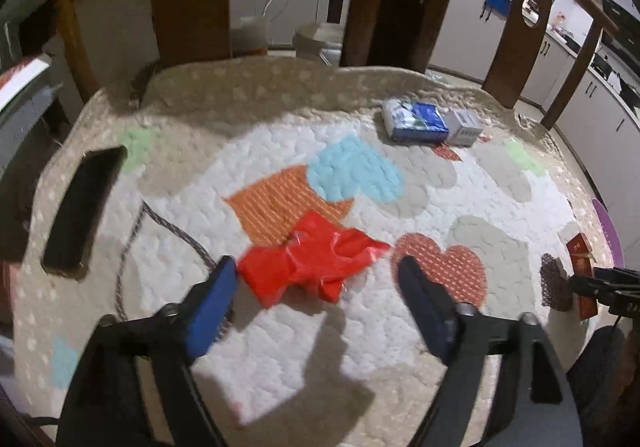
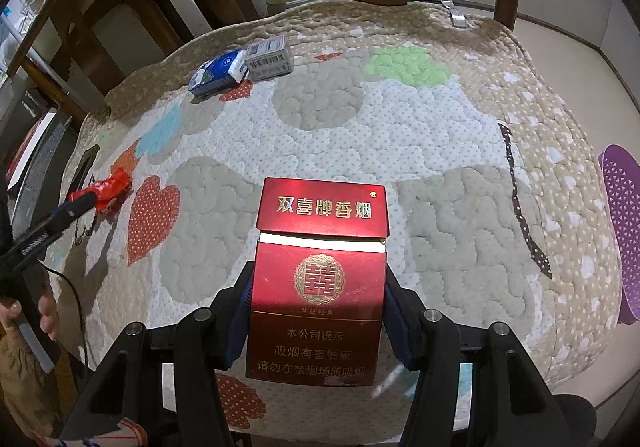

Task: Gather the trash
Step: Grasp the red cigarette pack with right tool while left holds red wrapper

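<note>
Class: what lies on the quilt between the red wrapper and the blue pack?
Only bare quilt, its orange and blue patches, between wrapper and pack; left wrist view.

right gripper clamping red cigarette pack, quilted cloth

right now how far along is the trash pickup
Nothing visibly binned yet. In hand: the right gripper is shut on the red cigarette box. The left gripper is open, with the red wrapper lying between its fingers. Left: that wrapper, the blue packet and the grey box.
</note>
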`<state>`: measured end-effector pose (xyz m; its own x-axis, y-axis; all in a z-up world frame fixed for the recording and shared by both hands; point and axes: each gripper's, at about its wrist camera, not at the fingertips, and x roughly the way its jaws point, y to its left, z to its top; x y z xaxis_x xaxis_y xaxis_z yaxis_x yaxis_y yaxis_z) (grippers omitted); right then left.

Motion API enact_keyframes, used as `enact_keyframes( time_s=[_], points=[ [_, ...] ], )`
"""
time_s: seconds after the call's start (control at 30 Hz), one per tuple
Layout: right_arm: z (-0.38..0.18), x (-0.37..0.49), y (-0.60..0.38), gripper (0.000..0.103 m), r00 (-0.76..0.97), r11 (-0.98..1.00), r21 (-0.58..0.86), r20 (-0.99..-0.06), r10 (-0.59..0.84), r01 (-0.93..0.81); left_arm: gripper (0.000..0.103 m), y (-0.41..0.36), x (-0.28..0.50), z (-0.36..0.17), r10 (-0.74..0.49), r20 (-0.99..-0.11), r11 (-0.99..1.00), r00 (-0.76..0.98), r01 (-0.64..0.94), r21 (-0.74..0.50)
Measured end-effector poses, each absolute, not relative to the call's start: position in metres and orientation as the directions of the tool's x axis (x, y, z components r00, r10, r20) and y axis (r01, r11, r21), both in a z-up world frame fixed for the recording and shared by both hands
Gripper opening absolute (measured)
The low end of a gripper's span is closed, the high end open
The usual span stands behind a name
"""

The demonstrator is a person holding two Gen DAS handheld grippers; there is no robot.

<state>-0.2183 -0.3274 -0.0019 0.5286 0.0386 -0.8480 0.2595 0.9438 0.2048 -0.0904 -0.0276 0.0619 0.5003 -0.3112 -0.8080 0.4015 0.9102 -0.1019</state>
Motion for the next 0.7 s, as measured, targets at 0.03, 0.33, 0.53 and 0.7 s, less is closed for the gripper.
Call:
enact_keyframes(
  time_s=[0.03, 0.33, 0.53, 0.7],
  points=[
    [-0.002, -0.218, -0.327, 0.061, 0.528, 0.944, 0.205, -0.848, 0.039, 0.259, 0.087, -0.026, -0.087, 0.061, -0.306, -0.812, 0.911, 0.497, 0.401, -0.098],
    [-0.012, -0.212, -0.32, 0.062, 0.51, 0.946, 0.212, -0.858, 0.06, 0.246, 0.087, -0.027, -0.055, 0.024, -0.24, -0.868, 0.917, 0.435, 0.395, -0.056],
    [-0.012, -0.211, -0.321, 0.062, 0.517, 0.948, 0.21, -0.854, 0.058, 0.24, 0.072, -0.048, -0.075, 0.017, -0.261, -0.884, 0.904, 0.389, 0.419, -0.082],
    [-0.013, -0.211, -0.32, 0.062, 0.52, 0.948, 0.211, -0.852, 0.06, 0.238, 0.018, -0.059, -0.088, 0.027, -0.264, -0.88, 0.918, 0.394, 0.382, -0.104]
  ],
)
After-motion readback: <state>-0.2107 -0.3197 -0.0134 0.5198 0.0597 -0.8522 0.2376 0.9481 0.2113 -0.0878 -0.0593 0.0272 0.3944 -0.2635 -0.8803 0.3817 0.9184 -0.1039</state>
